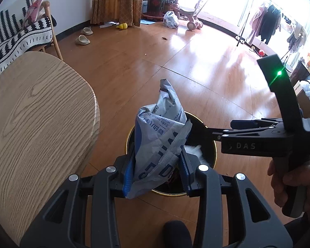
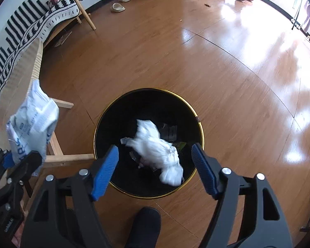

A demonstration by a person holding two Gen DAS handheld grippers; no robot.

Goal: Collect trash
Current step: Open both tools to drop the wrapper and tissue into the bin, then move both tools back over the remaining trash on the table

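Note:
My left gripper [image 1: 157,169] is shut on a crumpled grey-and-blue wet-wipe packet [image 1: 159,136], held upright over the near rim of a round black bin with a gold rim [image 1: 215,150]. In the right wrist view that packet [image 2: 33,124] hangs at the left edge. My right gripper [image 2: 155,163] stands open above the bin [image 2: 200,124], with nothing pressed between its blue pads [image 2: 105,171]. A wad of white tissue [image 2: 157,150] lies inside the bin, below the open fingers. In the left wrist view the right gripper [image 1: 208,131] reaches over the bin from the right, a hand on its handle.
A light wooden table top [image 1: 37,124] fills the left. A bench with a black-and-white striped throw [image 2: 31,31] runs along the wall. Slippers [image 1: 82,40], a yellow toy, a plastic bag [image 1: 171,19] and a child's tricycle lie on the wooden floor. A dark foot [image 2: 145,225] shows below.

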